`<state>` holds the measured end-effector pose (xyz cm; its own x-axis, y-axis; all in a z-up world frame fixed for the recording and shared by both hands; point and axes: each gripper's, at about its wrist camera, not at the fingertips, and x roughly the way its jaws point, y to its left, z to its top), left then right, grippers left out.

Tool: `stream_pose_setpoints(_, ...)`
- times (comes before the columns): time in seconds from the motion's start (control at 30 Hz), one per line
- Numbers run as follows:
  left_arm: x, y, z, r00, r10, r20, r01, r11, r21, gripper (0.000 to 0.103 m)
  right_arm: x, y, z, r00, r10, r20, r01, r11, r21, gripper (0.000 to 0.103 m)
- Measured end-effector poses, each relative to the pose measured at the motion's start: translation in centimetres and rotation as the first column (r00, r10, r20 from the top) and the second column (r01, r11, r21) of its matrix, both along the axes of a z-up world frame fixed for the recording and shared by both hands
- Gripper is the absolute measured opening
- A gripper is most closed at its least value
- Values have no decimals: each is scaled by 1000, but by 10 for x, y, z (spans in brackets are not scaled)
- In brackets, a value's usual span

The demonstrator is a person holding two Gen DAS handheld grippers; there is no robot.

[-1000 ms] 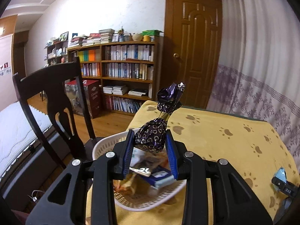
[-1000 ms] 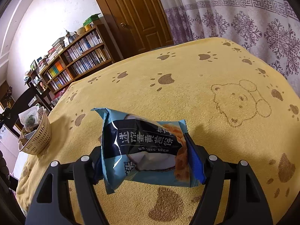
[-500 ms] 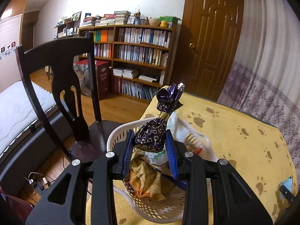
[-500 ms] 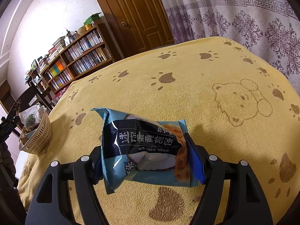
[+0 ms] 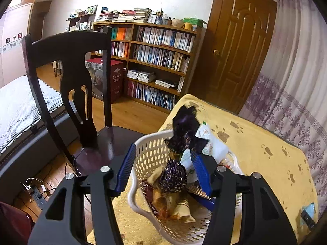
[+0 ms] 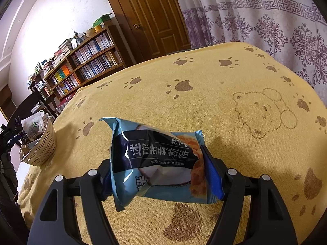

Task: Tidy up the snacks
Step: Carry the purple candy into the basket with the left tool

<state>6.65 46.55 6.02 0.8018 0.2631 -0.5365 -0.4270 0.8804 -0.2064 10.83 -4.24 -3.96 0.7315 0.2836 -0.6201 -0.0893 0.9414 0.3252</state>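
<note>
- The left gripper (image 5: 163,171) is standing wide open over the basket (image 5: 151,153); the purple candy (image 5: 173,176) is sitting between its fingers, touching neither, among the snacks inside.
- The right gripper (image 6: 161,173) is clamping a blue packet (image 6: 159,161) above the yellow cloth (image 6: 204,106).

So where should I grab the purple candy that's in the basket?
Probably its round ball, coming straight down from above with one finger on each side. The purple candy stands nearly upright with its frilly twist pointing up, and the basket wall and the other snacks crowd its sides, so the top is the open way in.
</note>
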Motion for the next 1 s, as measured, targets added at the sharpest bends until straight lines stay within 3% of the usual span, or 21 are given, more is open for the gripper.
stream_pose_setpoints(0.4,-5,9,-5,999,40,8,-40,998,-39,59,-1,0,2,1000,10,3,-10,1000,-8,72)
stream_pose_setpoints(0.57,-7,6,-1,998,43,47,-41,998,-47,86,-1,0,2,1000,10,3,-10,1000,-8,72)
stream_pose_setpoints(1.0,-27,9,12,990,99,100,-96,995,-35,87,-1,1,1,1000,8,4,-8,1000,-7,72)
